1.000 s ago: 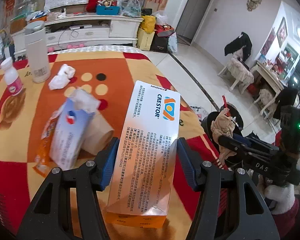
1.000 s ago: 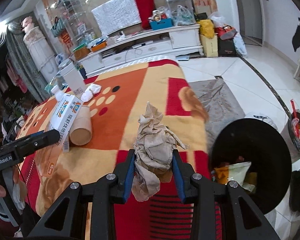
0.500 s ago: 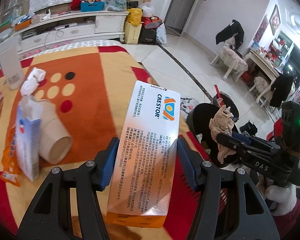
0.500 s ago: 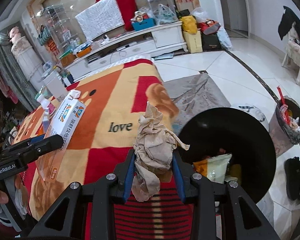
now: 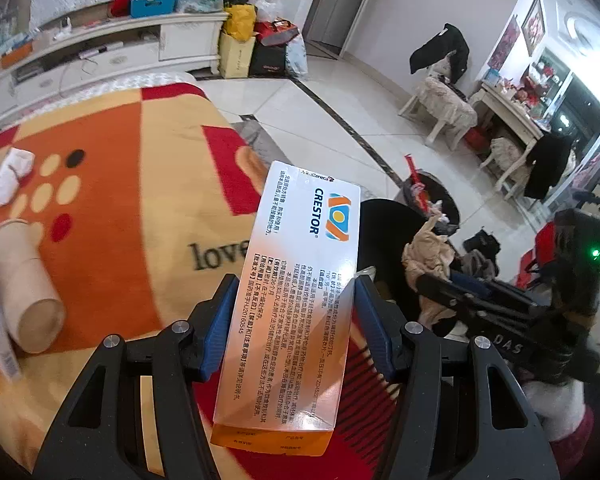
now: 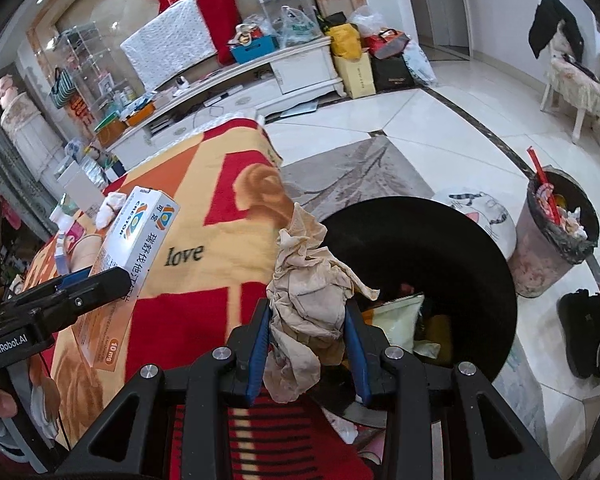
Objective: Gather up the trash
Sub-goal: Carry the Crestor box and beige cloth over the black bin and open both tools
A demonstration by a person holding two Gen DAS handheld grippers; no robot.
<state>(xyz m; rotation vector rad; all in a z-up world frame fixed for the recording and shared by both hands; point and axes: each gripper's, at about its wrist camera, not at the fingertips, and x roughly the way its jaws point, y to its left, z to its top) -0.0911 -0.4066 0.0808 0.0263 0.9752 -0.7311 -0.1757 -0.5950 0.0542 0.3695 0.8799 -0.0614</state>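
My left gripper (image 5: 296,300) is shut on a white-and-orange medicine box (image 5: 296,292), held above the blanket's right edge; the same box (image 6: 136,240) shows at the left of the right wrist view. My right gripper (image 6: 306,320) is shut on a crumpled beige tissue (image 6: 308,284), also seen as the tissue (image 5: 428,252) in the left wrist view. A black bin (image 6: 452,252) with wrappers inside stands on the floor just right of the blanket, below and beyond the tissue. A cardboard tube (image 5: 24,288) and a white tissue wad (image 5: 10,176) lie on the orange-red blanket (image 5: 112,216).
A second small bin (image 6: 556,236) full of rubbish stands on the tiled floor further right. A white TV cabinet (image 6: 240,84) with bags beside it lines the far wall. Chairs and a side table stand at the right. Shoes (image 6: 588,332) lie by the bin.
Both grippers have swung right, off the middle of the blanket toward its edge and the black bin, each keeping its hold. The bin now looms larger under the tissue.
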